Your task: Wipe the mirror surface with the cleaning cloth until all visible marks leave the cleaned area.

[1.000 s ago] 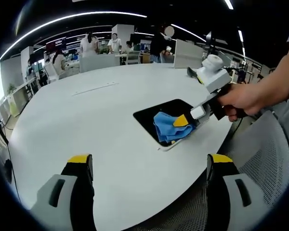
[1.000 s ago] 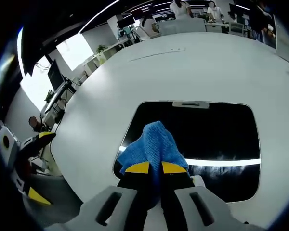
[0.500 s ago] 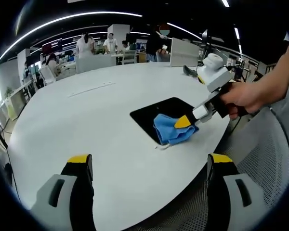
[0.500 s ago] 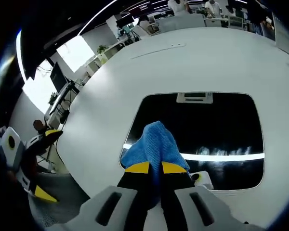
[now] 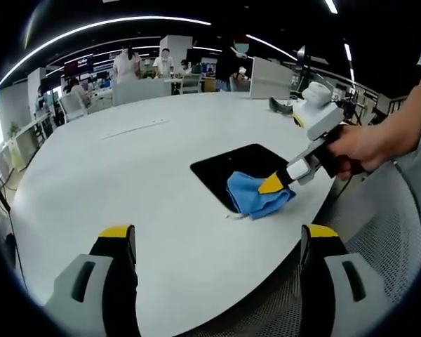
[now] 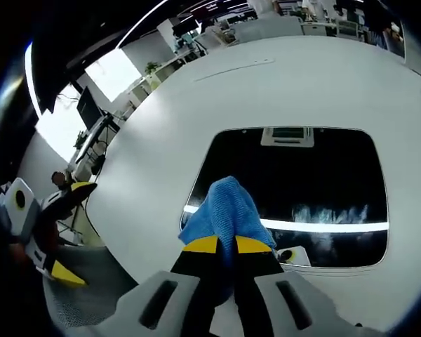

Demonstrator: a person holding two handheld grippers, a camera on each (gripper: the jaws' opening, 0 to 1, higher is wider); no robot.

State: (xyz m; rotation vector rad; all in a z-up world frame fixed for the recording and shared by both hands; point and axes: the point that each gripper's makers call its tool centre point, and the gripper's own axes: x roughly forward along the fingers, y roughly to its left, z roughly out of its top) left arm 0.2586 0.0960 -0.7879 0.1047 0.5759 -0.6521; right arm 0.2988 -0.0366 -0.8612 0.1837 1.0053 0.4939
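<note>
1. 2 grippers are at work: the right gripper (image 6: 220, 245) is clenched on the blue cleaning cloth (image 6: 223, 213), while the left gripper (image 5: 217, 242) stands released, its jaws wide apart over the white table (image 5: 126, 175) and grasping nothing.
2. In the right gripper view, the cloth sits bunched on the near left part of the mirror (image 6: 316, 179), a dark rounded rectangle lying flat on the table close to its edge.
3. Judging by its folds, the cloth is soft, light and limp; a pinch on the gathered bunch, as now, should carry it, though loose corners may drag or fold under.
4. The mirror looks rigid, smooth and probably fragile, and may slide on the table under a hard push.
5. Whitish smears (image 6: 323, 214) show near the bright light reflection; reflections make it hard to tell marks from glare.
6. Glass under the cloth is hidden, and a small tab (image 6: 288, 135) at the far edge is too small to identify.
</note>
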